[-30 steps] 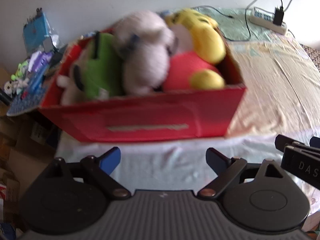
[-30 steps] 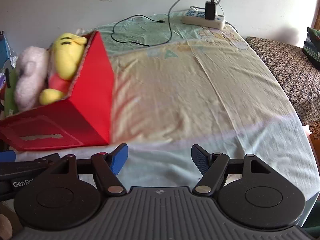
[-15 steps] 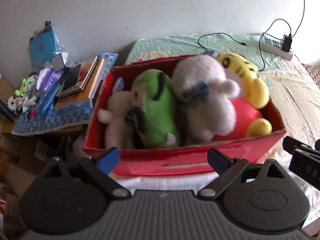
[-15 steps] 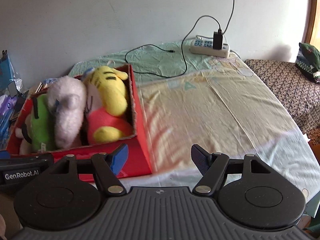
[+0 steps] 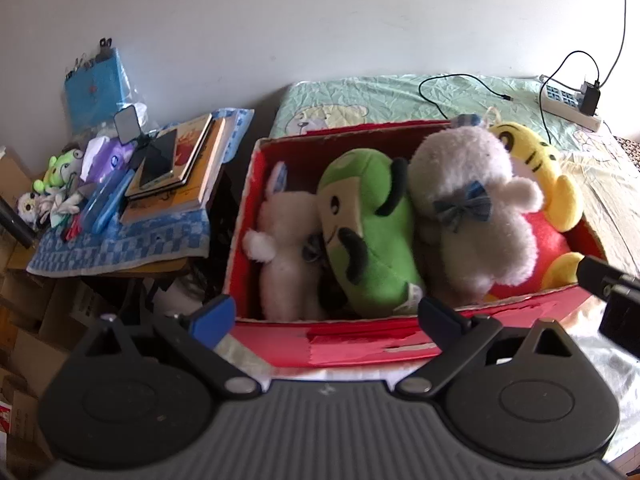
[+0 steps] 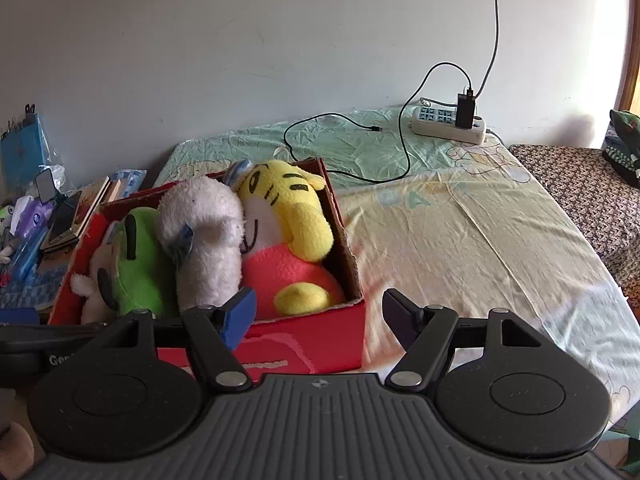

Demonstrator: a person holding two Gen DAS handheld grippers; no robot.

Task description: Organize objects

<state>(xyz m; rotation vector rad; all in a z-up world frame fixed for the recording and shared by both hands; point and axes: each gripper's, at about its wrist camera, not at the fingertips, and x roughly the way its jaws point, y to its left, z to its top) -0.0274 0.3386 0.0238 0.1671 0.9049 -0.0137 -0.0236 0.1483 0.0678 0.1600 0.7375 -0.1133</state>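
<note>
Both tools, left tool (image 5: 324, 318) and right tool (image 6: 318, 312), hover with fingers apart and empty at the frame bottom. The red box (image 5: 360, 344) of plush toys fills the centre, on the bed (image 6: 460, 240). To lift a toy cleanly, I'd come down on the green plush (image 5: 368, 232) and pinch its middle.

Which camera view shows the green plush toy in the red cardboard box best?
The left wrist view: the green plush toy lies central, its face visible. In the right wrist view it is near the edge, partly hidden behind the fluffy white plush toy.

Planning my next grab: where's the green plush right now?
In the left wrist view, the green plush lies inside the red box, between the small white bunny and the fluffy white plush.
</note>
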